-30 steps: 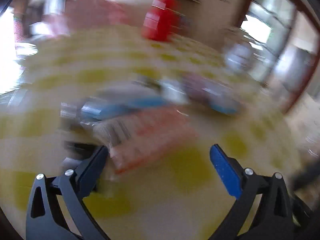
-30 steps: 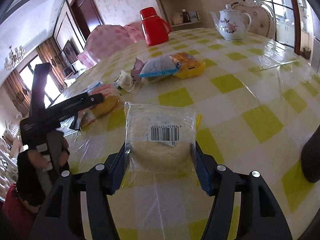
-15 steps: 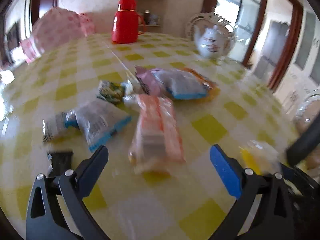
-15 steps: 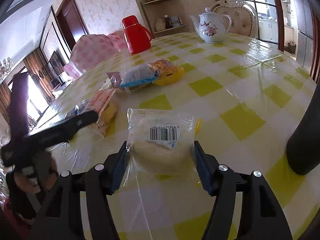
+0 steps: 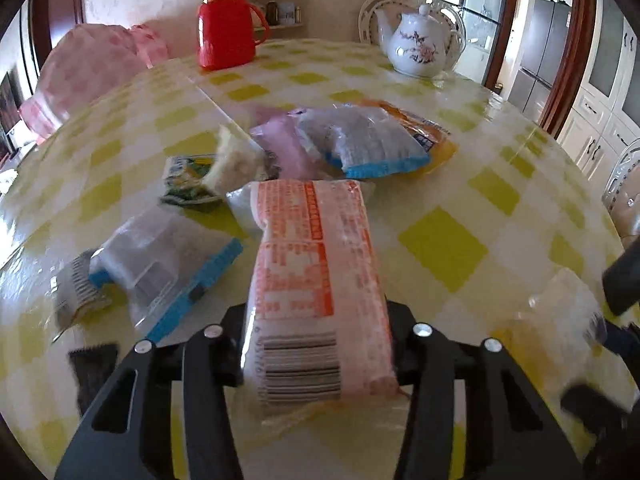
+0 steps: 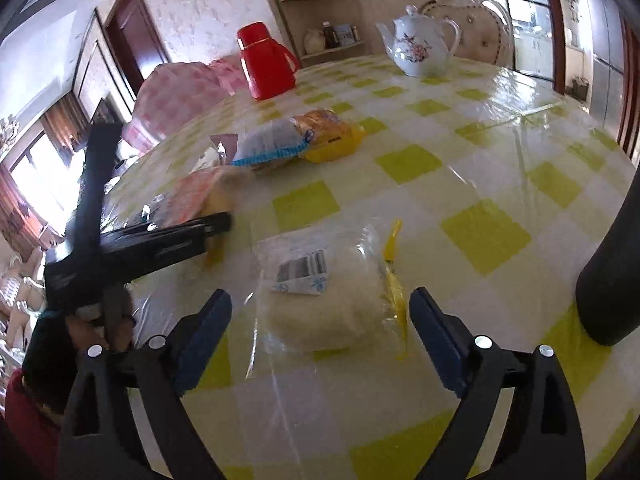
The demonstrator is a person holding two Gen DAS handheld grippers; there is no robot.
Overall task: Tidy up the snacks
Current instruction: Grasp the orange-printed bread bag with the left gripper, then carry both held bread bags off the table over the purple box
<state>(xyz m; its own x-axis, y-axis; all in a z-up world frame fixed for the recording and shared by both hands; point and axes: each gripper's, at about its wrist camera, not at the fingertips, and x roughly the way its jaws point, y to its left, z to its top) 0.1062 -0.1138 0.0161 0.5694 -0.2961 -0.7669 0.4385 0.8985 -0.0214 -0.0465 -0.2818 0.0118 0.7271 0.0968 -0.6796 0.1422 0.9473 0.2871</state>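
Observation:
My left gripper (image 5: 316,344) is shut on an orange-and-white snack pack (image 5: 316,280), gripping its near end with the barcode. The same pack (image 6: 192,196) and the left gripper (image 6: 160,240) show at the left of the right wrist view. My right gripper (image 6: 320,312) is open, its blue pads on either side of a clear-wrapped pale round cake (image 6: 332,284) lying on the table, not touching it. That cake also shows blurred at the right of the left wrist view (image 5: 560,320).
The table has a yellow-checked cloth (image 5: 440,240). On it lie blue-edged packs (image 5: 168,264) (image 5: 368,144), a pink pack (image 5: 280,148), a yellow pack (image 6: 332,136), a green packet (image 5: 188,180), a red thermos (image 5: 224,20) and a white teapot (image 5: 420,44). A dark cylinder (image 6: 612,272) stands at right.
My left gripper closed on the orange-and-white pack, which lay between its open jaws before. My right gripper opened and let go of the clear-wrapped cake, which now lies on the table.

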